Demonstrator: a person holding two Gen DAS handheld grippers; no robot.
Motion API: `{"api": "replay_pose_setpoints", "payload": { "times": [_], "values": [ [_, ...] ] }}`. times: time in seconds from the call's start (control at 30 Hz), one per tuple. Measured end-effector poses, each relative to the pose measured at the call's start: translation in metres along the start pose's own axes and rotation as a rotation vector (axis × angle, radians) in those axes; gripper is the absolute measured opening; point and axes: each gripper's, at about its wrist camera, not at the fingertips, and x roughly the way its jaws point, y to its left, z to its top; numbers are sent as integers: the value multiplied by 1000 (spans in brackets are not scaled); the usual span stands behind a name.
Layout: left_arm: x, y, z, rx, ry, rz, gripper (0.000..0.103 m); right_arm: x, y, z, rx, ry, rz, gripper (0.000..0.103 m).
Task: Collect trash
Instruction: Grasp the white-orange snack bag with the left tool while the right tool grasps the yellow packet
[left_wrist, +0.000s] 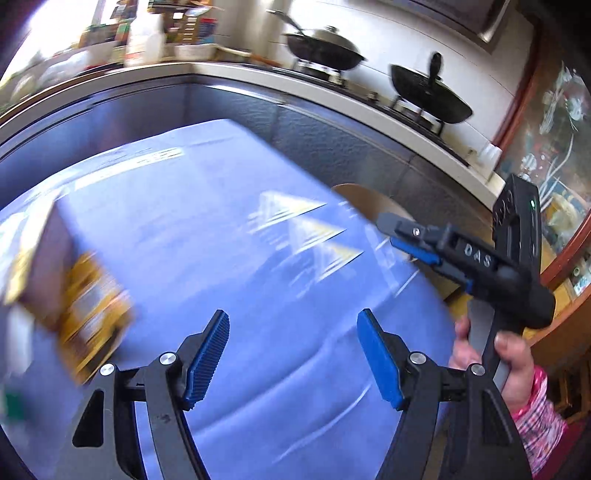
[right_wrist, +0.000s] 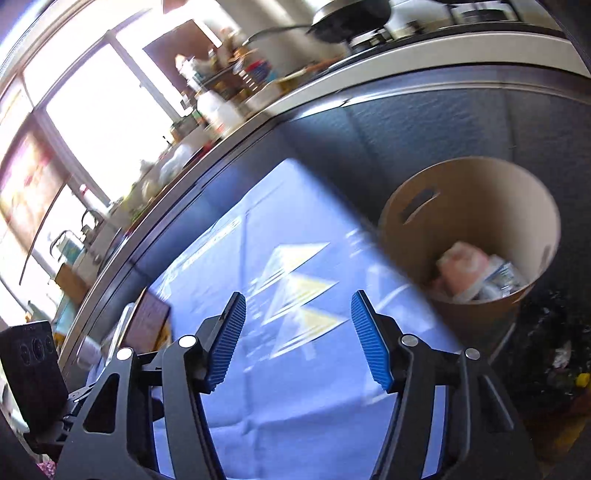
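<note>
While both hands swung over the blue cloth (left_wrist: 258, 350), the left gripper (left_wrist: 293, 354) and right gripper (right_wrist: 298, 339) stood spread and empty; a yellow packet (left_wrist: 92, 314) lay left, and the bin (right_wrist: 476, 192) beyond held wrappers (right_wrist: 476, 273), probably for dropping.

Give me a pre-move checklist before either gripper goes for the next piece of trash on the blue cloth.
1. Left gripper jaws open, nothing between them: ok.
2. Right gripper jaws open and empty: ok.
3. Round cardboard bin upright beside the table, mouth open, trash already inside: ok.
4. Next target located: a yellow-brown packet lies at the left on the blue cloth, but heavily blurred: cannot tell exact pose.
5. Grippers apart from each other, in the left wrist view: ok.
6. Picture sharp enough to aim: not ok.
</note>
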Motion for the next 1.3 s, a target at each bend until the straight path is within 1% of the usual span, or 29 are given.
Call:
{"api": "replay_pose_setpoints", "payload": {
  "times": [0.13, 0.2, 0.27, 0.33, 0.4, 0.5, 0.57, 0.6, 0.67, 0.8, 0.83, 0.9, 0.97, 1.0, 1.03, 1.07, 1.1, 1.13, 1.2, 1.23, 1.27, 1.3],
  "values": [
    [-46, 44, -37, -61, -33, 71, 71, 27, 55, -25, -75, 80, 61, 59],
    [-72, 71, -55, -103, -58, 124, 71, 41, 86, -38, -119, 118, 92, 59],
    [-97, 96, -67, -161, -82, 169, 71, 55, 122, -50, -173, 161, 132, 59],
    [-124, 126, -77, -247, -122, 197, 71, 65, 159, -61, -238, 193, 172, 59],
    [-151, 156, -85, -331, -178, 226, 70, 72, 196, -71, -331, 206, 191, 59],
    [-175, 189, -91, -416, -237, 277, 70, 77, 245, -79, -471, 210, 212, 59],
    [-181, 202, -86, -442, -253, 267, 70, 79, 262, -78, -520, 191, 204, 59],
    [-182, 204, -80, -426, -263, 263, 70, 79, 263, -76, -519, 187, 201, 59],
    [-177, 203, -68, -358, -262, 284, 70, 81, 260, -72, -485, 186, 193, 59],
    [-148, 197, -37, -209, -212, 246, 56, 87, 238, -66, -427, 177, 121, 59],
    [-140, 195, -29, -177, -200, 241, 54, 89, 228, -64, -405, 183, 100, 59],
    [-123, 192, -18, -137, -165, 243, 54, 91, 208, -61, -356, 192, 68, 59],
    [-110, 195, -11, -129, -126, 229, 54, 94, 190, -59, -298, 203, 53, 59],
    [-103, 196, -8, -122, -114, 235, 52, 95, 180, -59, -265, 211, 50, 59],
    [-99, 197, -7, -118, -104, 236, 42, 97, 171, -59, -239, 219, 48, 59],
    [-94, 201, -6, -125, -87, 231, 36, 99, 161, -59, -208, 231, 49, 59],
    [-95, 205, -6, -141, -97, 220, 31, 101, 156, -60, -187, 241, 52, 59],
    [-97, 208, -6, -157, -100, 210, 16, 104, 150, -61, -166, 253, 57, 59],
    [-104, 212, -5, -183, -108, 168, 12, 110, 145, -64, -149, 274, 67, 59],
    [-110, 212, -8, -190, -120, 161, 12, 112, 145, -65, -149, 279, 71, 59],
    [-115, 211, -10, -188, -129, 165, 11, 112, 146, -66, -160, 268, 71, 58],
    [-118, 210, -13, -186, -133, 177, 11, 114, 148, -67, -169, 275, 80, 59]
  ]
}}
